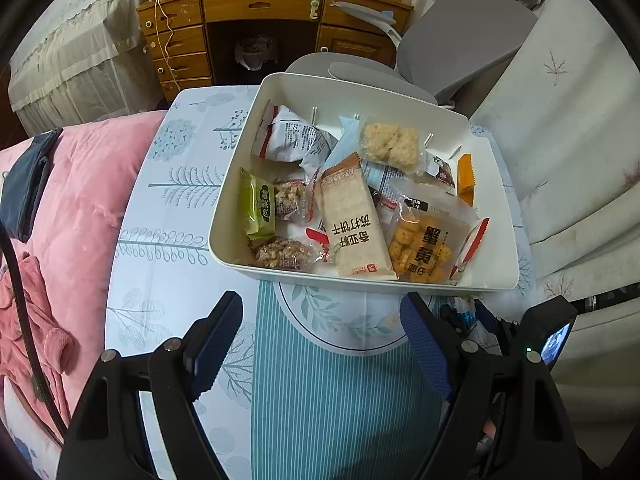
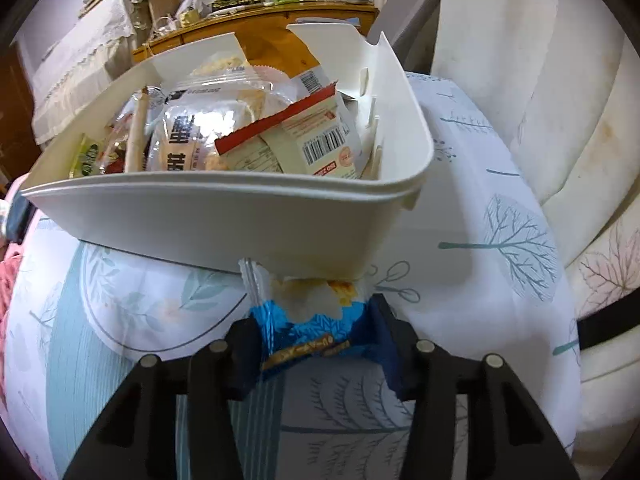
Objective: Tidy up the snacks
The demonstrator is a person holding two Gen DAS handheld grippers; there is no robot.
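Black jaws of the right gripper (image 2: pixel 316 344) fill the near edge of the right wrist view, their blue pads pinched on a blue snack packet (image 2: pixel 308 320) that lies on the printed cloth (image 2: pixel 500 240) just in front of the white bin (image 2: pixel 224 216). The packet's far end touches the bin's near wall. Only this view shows that grip plainly; in the left wrist view the same packet is a small blue scrap (image 1: pixel 466 308) half hidden behind the left gripper's right finger, near the bin's near right corner.

That view looks down into the bin (image 1: pixel 240 184) and shows its load: a tall beige cracker pack (image 1: pixel 354 224) near the middle, an orange-biscuit pack (image 1: pixel 424 248) to its right, a green packet (image 1: pixel 258 206) at the left wall, and a rice-crisp pack (image 1: pixel 390 144) farther back.

The left gripper (image 1: pixel 320 344) hangs wide and empty over the cloth's striped panel, near side of the bin.

The cloth covers a bed, with a pink quilt (image 1: pixel 80 184) at left. Far off stand a wooden desk (image 1: pixel 256 20) and a grey chair (image 1: pixel 460 44).
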